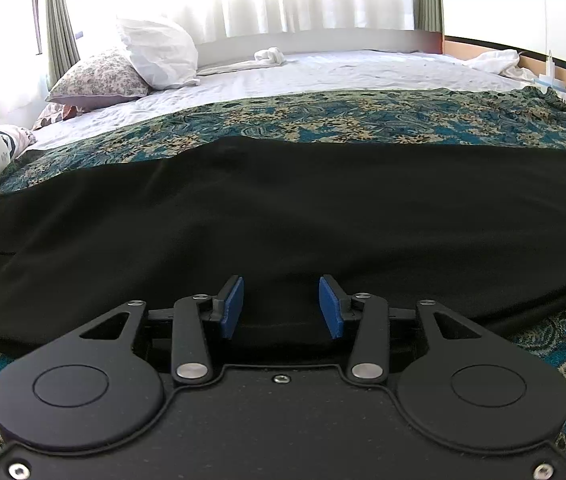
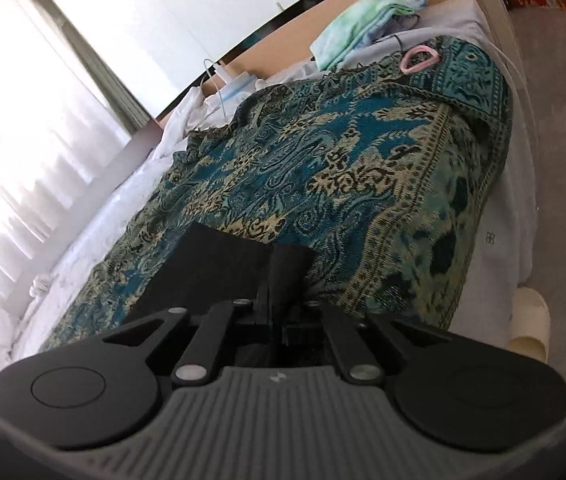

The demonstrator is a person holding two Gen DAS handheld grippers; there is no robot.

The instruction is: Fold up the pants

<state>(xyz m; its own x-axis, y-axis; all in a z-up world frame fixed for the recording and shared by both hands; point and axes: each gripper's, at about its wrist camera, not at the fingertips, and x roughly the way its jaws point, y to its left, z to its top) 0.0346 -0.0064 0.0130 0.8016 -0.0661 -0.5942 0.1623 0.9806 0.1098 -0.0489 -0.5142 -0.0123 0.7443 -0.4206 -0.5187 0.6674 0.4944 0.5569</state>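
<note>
Plainly, by item:
Writing: no brand or label can be read; only a small pale mark is seen on the grey ribbed body of the right hand-held gripper [image 2: 273, 280], and a tiny mark on the white mattress side [image 2: 495, 236] — too small to be made out.
Pants: the black pants [image 1: 283, 216] are laid flat on the patterned teal throw [image 1: 323, 116] over the bed [image 1: 323, 72], their long axis running left to right across the left wrist view.
Pants end: in the right wrist view a squared black end is seen pointing away along the throw.
Left hand-held gripper [image 1: 282, 306]: held partly open at the near edge of the pants; the blue pads [image 1: 232, 306] are seen apart, black cloth lying between them, not pressed.
Right hand-held gripper: the jaws are drawn narrow — closed on the black cloth.
Surroundings: pillows [image 1: 155, 52] are piled at the far left; a pink hair band [image 2: 421, 58] is left on the throw.
</note>
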